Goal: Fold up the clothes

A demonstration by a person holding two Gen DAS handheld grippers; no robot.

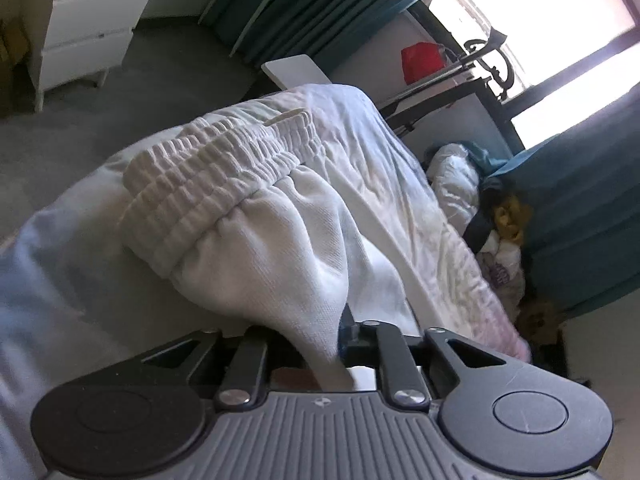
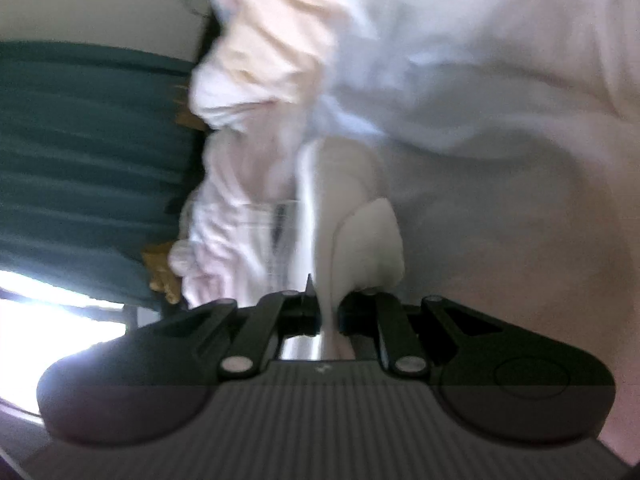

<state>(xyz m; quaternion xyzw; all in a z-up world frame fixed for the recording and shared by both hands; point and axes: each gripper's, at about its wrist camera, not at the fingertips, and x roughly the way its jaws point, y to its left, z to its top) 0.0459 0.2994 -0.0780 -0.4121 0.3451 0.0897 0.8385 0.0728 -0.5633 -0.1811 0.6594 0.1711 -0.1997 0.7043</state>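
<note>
White knit shorts (image 1: pixel 280 216) with a ribbed elastic waistband (image 1: pixel 208 172) lie on the white bed sheet (image 1: pixel 400 184) in the left wrist view. My left gripper (image 1: pixel 328 344) is shut on a pinched fold of the shorts' fabric, which runs down between its jaws. In the right wrist view my right gripper (image 2: pixel 328 312) is shut on another white fold of the shorts (image 2: pixel 360 232), with more bunched white cloth beyond it. That view is blurred.
A pile of other clothes (image 1: pixel 496 240) lies at the bed's right side by a teal curtain (image 1: pixel 580 208). A white dresser (image 1: pixel 88 28) stands on the grey carpet at the far left. A black iron frame (image 1: pixel 484 60) and a red object (image 1: pixel 422 62) stand by the bright window.
</note>
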